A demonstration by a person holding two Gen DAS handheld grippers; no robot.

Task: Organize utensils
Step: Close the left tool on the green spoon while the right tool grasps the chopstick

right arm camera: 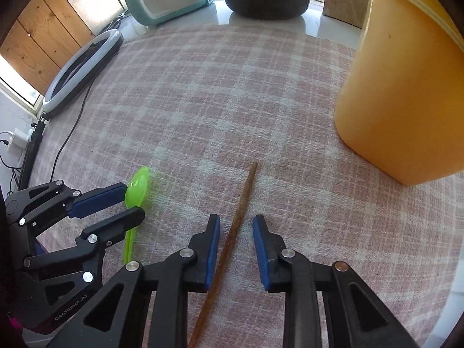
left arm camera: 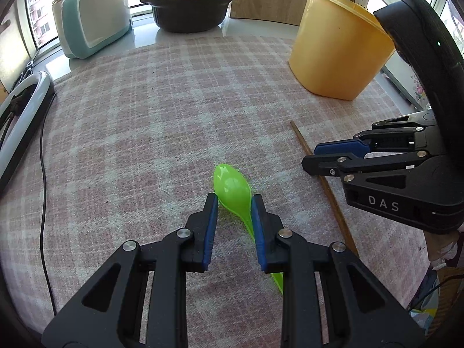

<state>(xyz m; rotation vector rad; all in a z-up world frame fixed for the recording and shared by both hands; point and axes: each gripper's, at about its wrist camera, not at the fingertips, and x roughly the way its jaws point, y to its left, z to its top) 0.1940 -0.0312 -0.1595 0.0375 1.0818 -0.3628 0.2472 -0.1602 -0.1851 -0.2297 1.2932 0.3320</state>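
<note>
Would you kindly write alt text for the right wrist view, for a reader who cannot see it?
The right gripper, open, straddles a brown chopstick lying on a pink plaid tablecloth. At left, the left gripper brackets a green spoon; an orange utensil holder stands at right.

Bright daylight is pouring in from the windows behind, glaring off the glossy white worktop (left arm camera: 255, 29) beyond the pink checked cloth (left arm camera: 162, 110). Fisheye distortion is bending the edges, dark vignetting is filling corners, and focus is staying sharp.
</note>
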